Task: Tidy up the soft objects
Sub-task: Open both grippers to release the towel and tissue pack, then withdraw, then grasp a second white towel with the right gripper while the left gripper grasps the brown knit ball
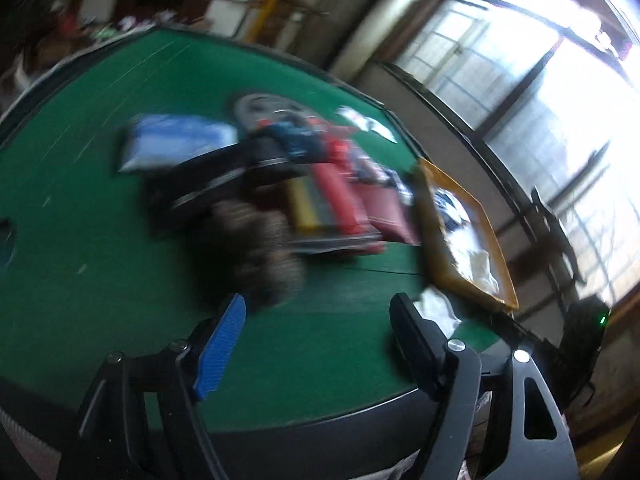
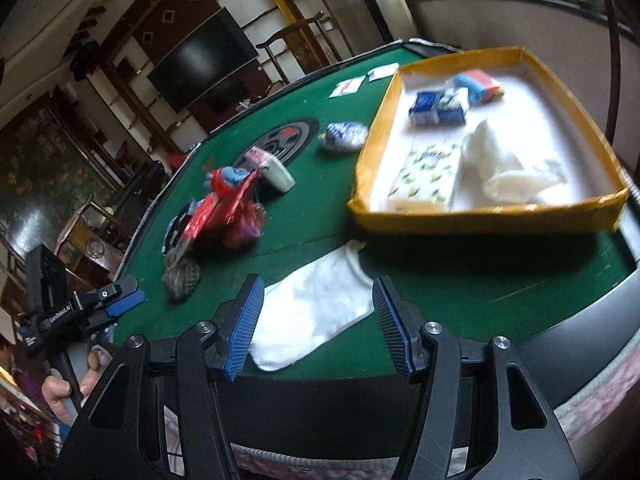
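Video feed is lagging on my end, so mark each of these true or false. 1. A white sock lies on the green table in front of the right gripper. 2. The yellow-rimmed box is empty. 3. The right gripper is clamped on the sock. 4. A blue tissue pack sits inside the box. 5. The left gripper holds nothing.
1. True: the white sock lies flat on the green table.
2. False: the yellow-rimmed box already holds several items, white cloth among them.
3. False: the right gripper is open, its pads clear of the sock.
4. True: the blue tissue pack is inside.
5. True: the left gripper is open and empty.
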The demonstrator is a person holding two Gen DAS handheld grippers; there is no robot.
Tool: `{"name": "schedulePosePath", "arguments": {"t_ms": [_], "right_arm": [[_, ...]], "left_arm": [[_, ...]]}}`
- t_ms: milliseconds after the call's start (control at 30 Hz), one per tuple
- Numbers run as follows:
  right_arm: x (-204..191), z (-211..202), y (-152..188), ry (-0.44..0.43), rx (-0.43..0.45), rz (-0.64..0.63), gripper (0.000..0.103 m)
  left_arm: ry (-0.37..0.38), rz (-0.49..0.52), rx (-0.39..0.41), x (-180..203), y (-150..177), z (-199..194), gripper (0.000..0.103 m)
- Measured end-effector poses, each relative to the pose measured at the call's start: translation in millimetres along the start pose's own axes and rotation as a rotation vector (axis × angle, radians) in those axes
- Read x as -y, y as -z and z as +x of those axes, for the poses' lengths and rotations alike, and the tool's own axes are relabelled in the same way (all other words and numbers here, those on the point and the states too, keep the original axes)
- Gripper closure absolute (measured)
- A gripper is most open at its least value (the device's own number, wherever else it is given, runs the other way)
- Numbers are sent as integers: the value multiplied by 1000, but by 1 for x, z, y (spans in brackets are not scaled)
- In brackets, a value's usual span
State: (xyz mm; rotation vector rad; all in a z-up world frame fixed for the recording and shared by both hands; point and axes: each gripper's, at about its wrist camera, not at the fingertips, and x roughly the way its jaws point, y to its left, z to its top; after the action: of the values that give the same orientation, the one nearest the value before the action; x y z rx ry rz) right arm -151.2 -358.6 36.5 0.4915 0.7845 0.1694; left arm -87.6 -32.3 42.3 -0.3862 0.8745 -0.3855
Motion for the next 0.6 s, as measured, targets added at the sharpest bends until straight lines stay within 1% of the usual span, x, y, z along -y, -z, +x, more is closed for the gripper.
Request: {"name": "schedulePosePath", "arguments": {"t_ms": [67,167,233,267,367,433,500,533,600], "right_arm": [[-2,11,2,-8,-38,-6,46],[-2,23,3,-27,-68,-14,46],[-2,36,-1,5,-84,-49,40],[-3,38,-3,18,-82,-63,35],[2,51,-13,52,-86,-76,34],[5,60,-16,37,-117,-66,34],[2,69,-14,-3,-153,-64,34],[-4,72,-12,-19,-167,-84,34],[-15,74,-7,-20,-175,-132,34]], "left_arm": [[-3,-64,-5,-21,3,-6,28],[-20,-95,-6,-35,5,-5,28],[-17,-101,-16,-37,5,-1,28],[-16,-100,-20,-36,4,2,28],[-20,-95,-24,-35,0,10,28],[-19,-91,-25,-39,2,8,28],[-20,-92,-28,-42,1,8,28],[-20,-94,-29,-44,0,8,28],[-22,-101,-29,-48,0,8,28]]}}
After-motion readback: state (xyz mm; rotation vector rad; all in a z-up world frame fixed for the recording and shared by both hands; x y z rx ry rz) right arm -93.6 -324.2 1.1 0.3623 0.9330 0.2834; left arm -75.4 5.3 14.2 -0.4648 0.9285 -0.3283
